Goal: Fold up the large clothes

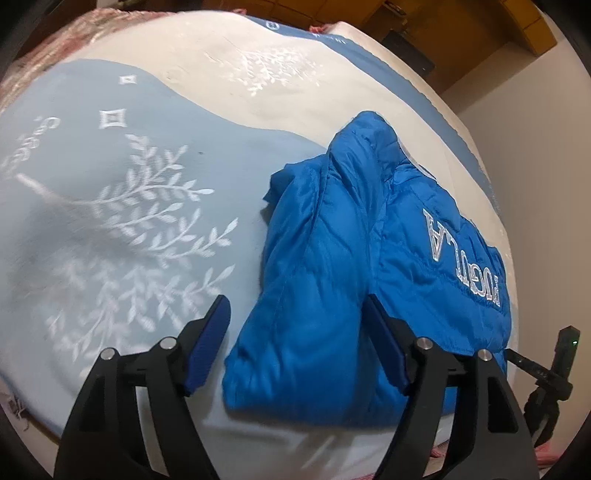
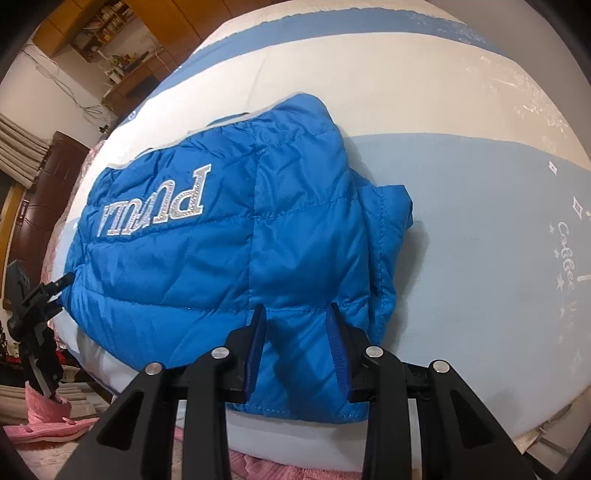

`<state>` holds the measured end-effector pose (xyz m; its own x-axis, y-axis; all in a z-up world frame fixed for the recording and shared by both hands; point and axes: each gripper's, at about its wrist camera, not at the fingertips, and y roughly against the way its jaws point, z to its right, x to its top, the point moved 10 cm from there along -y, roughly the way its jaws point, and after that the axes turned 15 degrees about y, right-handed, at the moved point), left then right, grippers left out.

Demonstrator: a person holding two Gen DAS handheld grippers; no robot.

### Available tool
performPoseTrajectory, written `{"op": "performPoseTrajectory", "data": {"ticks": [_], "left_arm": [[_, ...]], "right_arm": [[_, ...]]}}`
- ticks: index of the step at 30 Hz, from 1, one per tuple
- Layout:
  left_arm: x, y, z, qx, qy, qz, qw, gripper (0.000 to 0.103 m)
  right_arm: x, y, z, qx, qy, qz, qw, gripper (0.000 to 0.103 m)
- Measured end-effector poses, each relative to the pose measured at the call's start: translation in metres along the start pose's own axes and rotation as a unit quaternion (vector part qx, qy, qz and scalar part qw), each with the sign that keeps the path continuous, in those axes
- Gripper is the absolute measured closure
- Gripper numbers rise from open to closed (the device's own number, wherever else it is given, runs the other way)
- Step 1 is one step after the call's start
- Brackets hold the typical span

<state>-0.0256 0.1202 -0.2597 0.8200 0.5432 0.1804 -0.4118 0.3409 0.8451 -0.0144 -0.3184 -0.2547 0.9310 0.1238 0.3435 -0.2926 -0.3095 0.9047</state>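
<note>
A bright blue padded jacket (image 1: 332, 258) with silver lettering lies folded into a compact bundle near the bed's front edge; it also shows in the right wrist view (image 2: 221, 251). My left gripper (image 1: 297, 306) is open wide, its blue pads either side of the bundle's near left part, above it. My right gripper (image 2: 297, 314) is partly open over the jacket's near hem, with blue fabric showing between the pads. I cannot tell whether the pads touch the fabric.
The bed cover (image 1: 129, 184) is light blue and cream with white leaf prints. A black tripod clamp (image 1: 554, 373) stands at the bed's right edge, also in the right wrist view (image 2: 33, 306). Pink slippers (image 2: 40, 424) lie on the floor. Wooden furniture (image 2: 92, 33) stands behind.
</note>
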Motion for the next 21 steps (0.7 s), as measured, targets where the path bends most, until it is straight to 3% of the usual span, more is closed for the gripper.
{"op": "performPoseTrajectory", "data": {"ticks": [4, 10, 15, 21], "left_arm": [[0.009, -0.016, 0.002, -0.01, -0.002, -0.025, 0.9996, 0.026], [0.018, -0.029, 0.015, 0.01, -0.046, -0.035, 0.9983, 0.03], [0.019, -0.03, 0.032, 0.011, -0.072, -0.042, 0.9965, 0.059], [0.016, -0.017, 0.047, 0.019, -0.093, -0.026, 0.9951, 0.074]], "right_arm": [[-0.002, -0.006, 0.001, 0.002, -0.015, -0.006, 1.0, 0.07], [-0.001, -0.014, 0.002, -0.005, -0.024, -0.017, 1.0, 0.07], [0.0, -0.02, 0.004, -0.002, -0.04, -0.026, 0.999, 0.069], [0.003, -0.025, 0.003, -0.004, -0.057, -0.032, 0.998, 0.062]]}}
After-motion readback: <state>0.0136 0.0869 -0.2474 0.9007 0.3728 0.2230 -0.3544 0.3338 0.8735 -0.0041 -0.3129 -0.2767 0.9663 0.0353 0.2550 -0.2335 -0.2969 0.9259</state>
